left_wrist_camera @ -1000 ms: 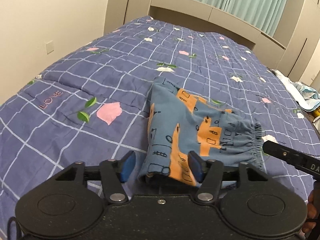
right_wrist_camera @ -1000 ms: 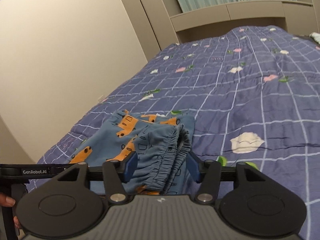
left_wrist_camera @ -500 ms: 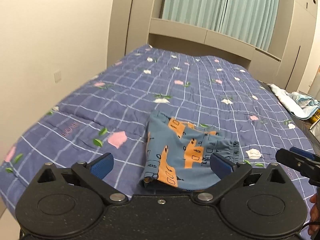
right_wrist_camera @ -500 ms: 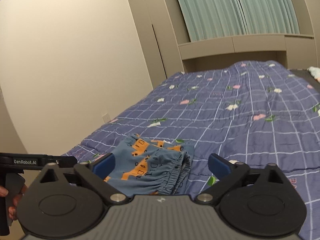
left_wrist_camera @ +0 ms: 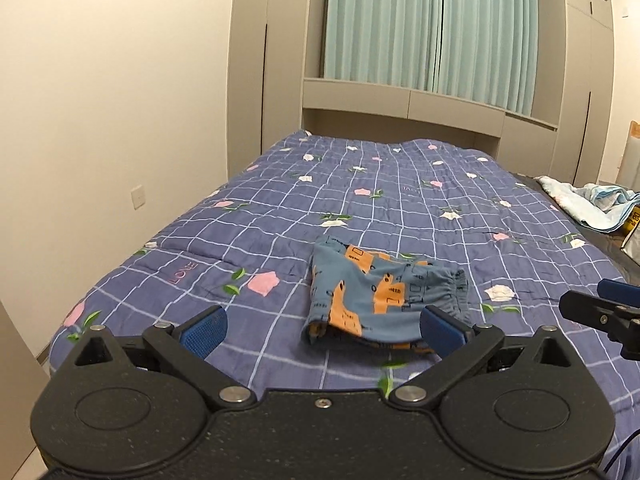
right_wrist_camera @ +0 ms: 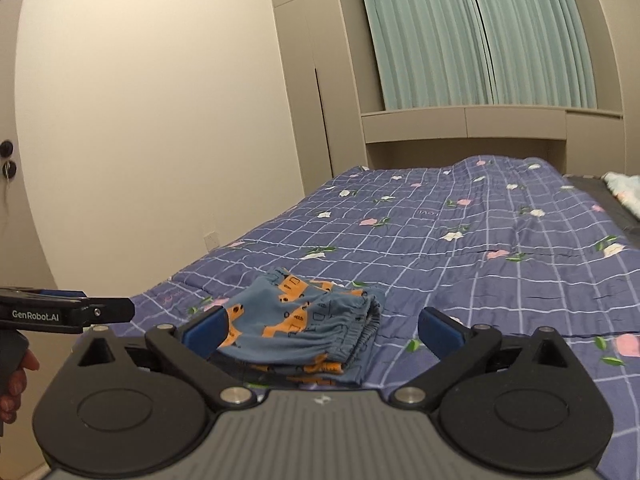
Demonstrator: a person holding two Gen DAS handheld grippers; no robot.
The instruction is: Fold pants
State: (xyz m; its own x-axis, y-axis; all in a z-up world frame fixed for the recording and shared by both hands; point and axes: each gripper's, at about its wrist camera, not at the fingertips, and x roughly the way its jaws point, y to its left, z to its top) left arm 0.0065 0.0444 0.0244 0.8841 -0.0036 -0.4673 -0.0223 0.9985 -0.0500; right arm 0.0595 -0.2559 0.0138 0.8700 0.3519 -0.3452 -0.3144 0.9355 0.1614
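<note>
The blue pants [left_wrist_camera: 376, 296] with orange prints lie folded in a small stack near the bed's front edge, elastic waistband toward the right. In the right wrist view the same pants [right_wrist_camera: 308, 328] show stacked layers. My left gripper [left_wrist_camera: 322, 330] stands open, raised and drawn back from the stack, with nothing between its blue pads. My right gripper [right_wrist_camera: 322, 330] is open too, empty, hovering short of the pants. Each view catches the other gripper at its edge: the right one [left_wrist_camera: 600, 308] and the left one [right_wrist_camera: 68, 312], held by a hand [right_wrist_camera: 16, 376].
The bed's purple checked quilt [left_wrist_camera: 400, 200] with flower prints stretches back to a beige headboard shelf [left_wrist_camera: 400, 104] and green curtains. A wall runs along the left side. A light blue cloth [left_wrist_camera: 588, 204] and a yellow-labelled pack [left_wrist_camera: 634, 232] sit at the right.
Both grippers went from partly closed around the pants' near edge to wide open, then drew back and rose. The folded pants stayed lying on the quilt.
</note>
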